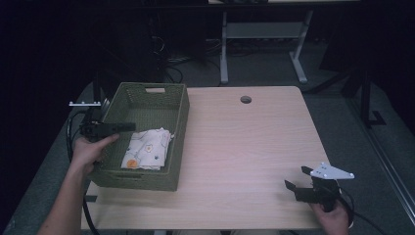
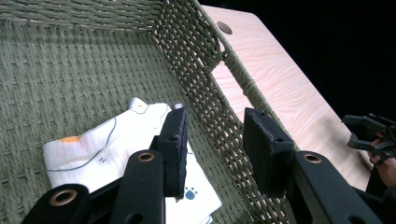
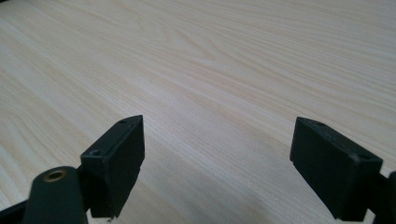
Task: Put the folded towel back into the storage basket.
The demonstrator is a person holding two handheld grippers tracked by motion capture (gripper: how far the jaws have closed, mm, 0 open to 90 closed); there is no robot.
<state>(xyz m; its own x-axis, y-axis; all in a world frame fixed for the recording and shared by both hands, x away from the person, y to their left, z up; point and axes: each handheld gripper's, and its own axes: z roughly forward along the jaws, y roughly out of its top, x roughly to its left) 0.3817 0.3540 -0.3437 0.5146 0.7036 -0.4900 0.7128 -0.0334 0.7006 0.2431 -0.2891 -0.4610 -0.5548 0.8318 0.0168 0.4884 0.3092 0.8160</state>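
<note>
Basket (image 1: 147, 115): green woven, left half of the high view, on the worktop (image 1: 244, 161); long side toward the centre, handle slot in the far wall; set near the left edge, likely to keep it within reach of the left hand.

Cloth (image 1: 147, 149): white, folded, small printed motifs and an orange patch; flat on the basket floor at the near end, lower left of the left gripper view (image 2: 107, 140); lying free, no pad pressing on it.

Left tool (image 2: 212, 140): hovering above the basket's left rim in the high view (image 1: 128, 127); jaws parted with nothing between them, cloth below and apart; parted stance consistent with a cloth let go into the basket.

Right tool (image 1: 299, 179): lower right of the high view, low over bare worktop; jaws spread wide and empty in the right gripper view (image 3: 217, 158); parked well apart from the basket, apparently idle.

Hole (image 1: 245, 99): round cable opening, upper centre of the worktop; unused.
</note>
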